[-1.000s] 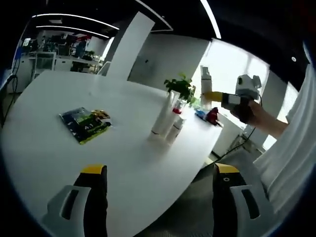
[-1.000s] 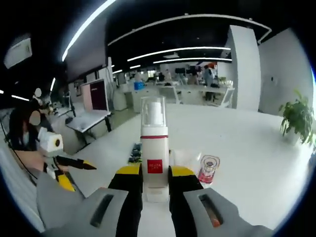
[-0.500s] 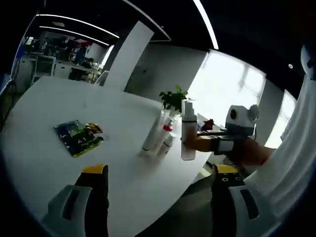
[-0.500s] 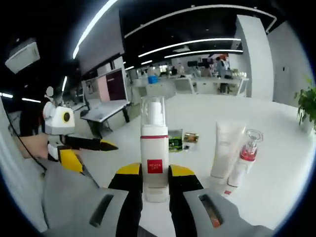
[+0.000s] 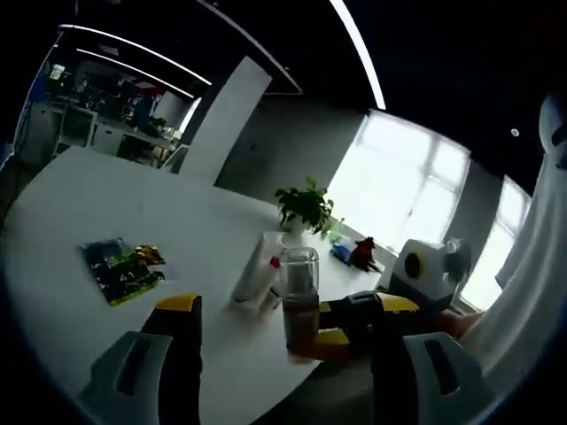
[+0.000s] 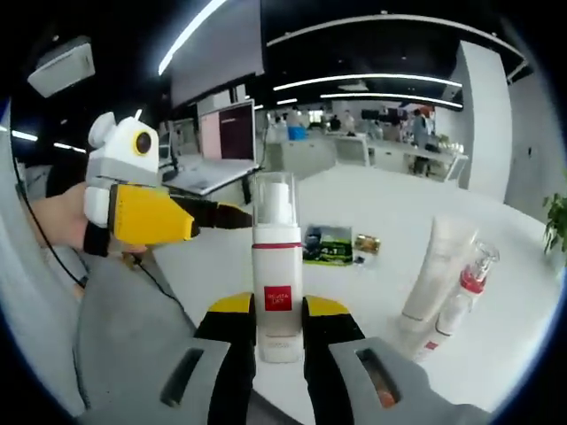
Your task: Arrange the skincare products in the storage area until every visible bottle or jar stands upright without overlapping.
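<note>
A white pump bottle with a red label and a clear cap stands upright between my right gripper's jaws, which are shut on it. In the left gripper view that bottle hangs at the table's near edge, with the right gripper coming in from the right. My left gripper is open with its jaws wide apart, the bottle showing between them farther off. A white tube and a small red-collared bottle stand upright side by side on the white table. The left gripper reaches in from the left.
Colourful snack packets lie flat on the table to the left of the tube. A potted plant and a red object sit at the far edge. A person's sleeve is at the right.
The right gripper has carried the pump bottle down and leftward to the table's near edge, in front of the left gripper. The two grippers have come closer together.
</note>
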### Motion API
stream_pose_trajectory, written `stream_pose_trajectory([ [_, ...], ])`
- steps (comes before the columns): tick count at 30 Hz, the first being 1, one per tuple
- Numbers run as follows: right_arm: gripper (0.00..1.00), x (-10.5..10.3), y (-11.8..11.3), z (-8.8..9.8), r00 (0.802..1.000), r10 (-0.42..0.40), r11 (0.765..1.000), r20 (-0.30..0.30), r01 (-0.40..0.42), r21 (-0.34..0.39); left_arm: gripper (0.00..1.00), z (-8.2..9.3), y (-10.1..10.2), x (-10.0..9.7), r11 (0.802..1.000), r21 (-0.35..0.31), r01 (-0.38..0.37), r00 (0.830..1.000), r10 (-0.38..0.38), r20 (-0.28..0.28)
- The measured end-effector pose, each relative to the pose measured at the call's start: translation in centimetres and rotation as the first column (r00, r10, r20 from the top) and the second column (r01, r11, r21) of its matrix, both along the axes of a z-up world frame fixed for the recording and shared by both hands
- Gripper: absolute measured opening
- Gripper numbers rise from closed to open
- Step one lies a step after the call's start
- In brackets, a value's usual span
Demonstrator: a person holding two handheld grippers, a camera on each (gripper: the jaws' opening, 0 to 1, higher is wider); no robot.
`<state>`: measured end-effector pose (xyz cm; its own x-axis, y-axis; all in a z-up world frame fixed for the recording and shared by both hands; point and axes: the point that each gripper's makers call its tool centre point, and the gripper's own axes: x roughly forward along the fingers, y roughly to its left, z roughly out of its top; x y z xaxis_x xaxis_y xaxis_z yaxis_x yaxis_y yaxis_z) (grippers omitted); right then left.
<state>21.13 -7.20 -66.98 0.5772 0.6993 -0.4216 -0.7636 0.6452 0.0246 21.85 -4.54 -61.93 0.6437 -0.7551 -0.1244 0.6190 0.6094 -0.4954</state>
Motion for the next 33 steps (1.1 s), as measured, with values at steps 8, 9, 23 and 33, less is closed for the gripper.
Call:
stream_pose_trajectory([
  [8,0.19,-0.7,0.6,0.2,0.999,0.027,0.999,0.034,-0.026,-0.028,0.57,1.1,0.0,0.0,1.0,-0.025,-0.015,1.0,0.016,0.021],
  [9,0.19,-0.7,0.6,0.3,0.999,0.031,0.999,0.042,-0.03,-0.035,0.55,1.2,-0.1,0.0,1.0,-0.025,-0.016,1.0,0.016,0.023],
  [23,0.2,-1.0,0.5,-0.5,0.991,0.046,0.985,0.126,-0.023,-0.174,0.16,0.8,-0.9,-0.3,0.983,0.183,-0.012,0.997,-0.002,0.074],
  [33,0.21,-0.7,-0.4,-1.2,0.994,0.024,0.976,0.104,-0.001,-0.217,0.15,1.1,-4.0,-1.0,0.925,0.366,0.103,0.97,-0.175,0.17],
])
